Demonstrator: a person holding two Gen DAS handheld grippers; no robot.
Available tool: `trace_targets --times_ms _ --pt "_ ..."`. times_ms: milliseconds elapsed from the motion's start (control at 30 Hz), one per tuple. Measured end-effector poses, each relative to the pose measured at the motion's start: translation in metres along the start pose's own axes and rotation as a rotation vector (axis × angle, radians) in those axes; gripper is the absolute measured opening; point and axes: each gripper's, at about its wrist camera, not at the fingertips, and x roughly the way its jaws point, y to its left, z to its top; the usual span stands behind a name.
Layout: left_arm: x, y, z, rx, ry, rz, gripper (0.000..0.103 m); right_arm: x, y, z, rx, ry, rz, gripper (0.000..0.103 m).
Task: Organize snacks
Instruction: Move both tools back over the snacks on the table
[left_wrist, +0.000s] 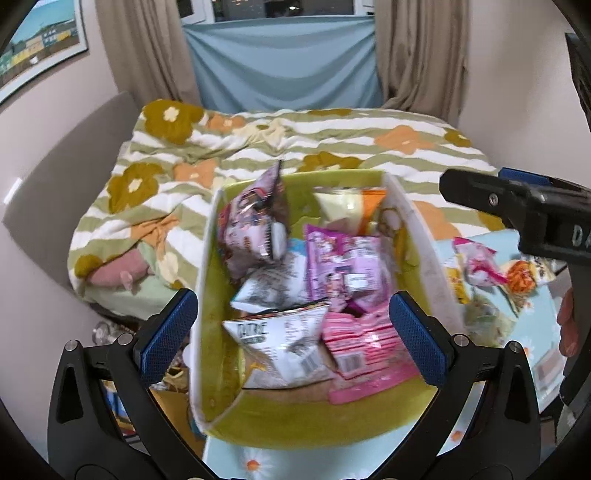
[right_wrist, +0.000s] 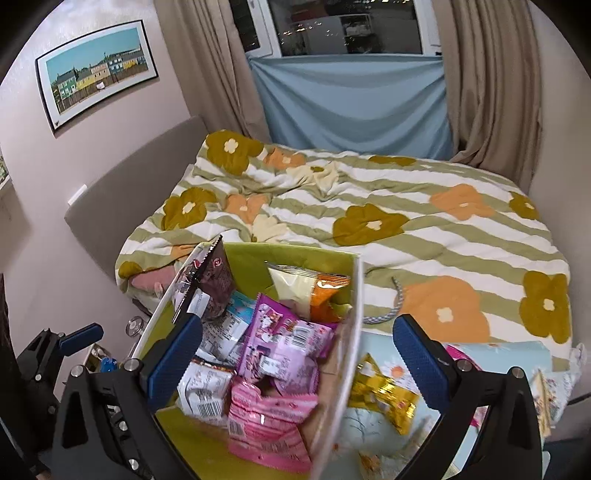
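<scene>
We look down along both grippers at a green bin (left_wrist: 295, 424) with white walls, standing on a pale blue daisy-print counter (right_wrist: 384, 424) at the foot of a bed with a striped floral quilt (right_wrist: 424, 236).

Our left gripper (left_wrist: 295, 332) hangs over the near end of the bin with its blue pads spread wide, nothing between them touching either pad. Directly below and ahead of it the bin is heaped with snack packets: a white bag with black print (left_wrist: 284, 343), a pink striped pouch (left_wrist: 362, 343), a purple pouch (left_wrist: 343, 273), a brown-and-pink bag (left_wrist: 255, 221) standing upright at the far left, and a yellow-orange bag (left_wrist: 351, 206) at the far end.

Our right gripper (right_wrist: 295, 354) is also fully spread and empty, straddling the bin's right wall (right_wrist: 347, 350): its left finger sits above the packets inside, its right finger above the counter outside. On the counter just right of that wall lies a gold foil packet (right_wrist: 388, 395), with a pink packet (left_wrist: 476, 266) and an orange one (left_wrist: 521, 280) farther to the right.
</scene>
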Motion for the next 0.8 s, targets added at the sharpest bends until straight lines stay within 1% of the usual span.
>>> trace_targets --times_ms 200,300,467,600,800 --pt "-0.012 -0.042 0.000 0.067 -0.010 -0.072 0.103 -0.039 -0.019 -0.018 0.022 -0.009 -0.065 0.103" --pt "-0.017 -0.068 -0.002 0.102 -0.017 -0.104 0.103 -0.060 -0.036 -0.030 0.051 -0.025 -0.095 0.103" --pt "-0.023 -0.123 -0.006 0.176 -0.024 -0.143 0.103 -0.098 -0.079 -0.053 0.108 -0.047 -0.142 0.103" --pt "-0.020 -0.171 -0.013 0.254 0.003 -0.198 0.103 -0.123 -0.111 -0.076 0.139 -0.046 -0.195 0.103" --pt "0.001 -0.229 -0.028 0.403 0.069 -0.230 0.103 -0.154 -0.162 -0.117 0.216 -0.042 -0.296 0.103"
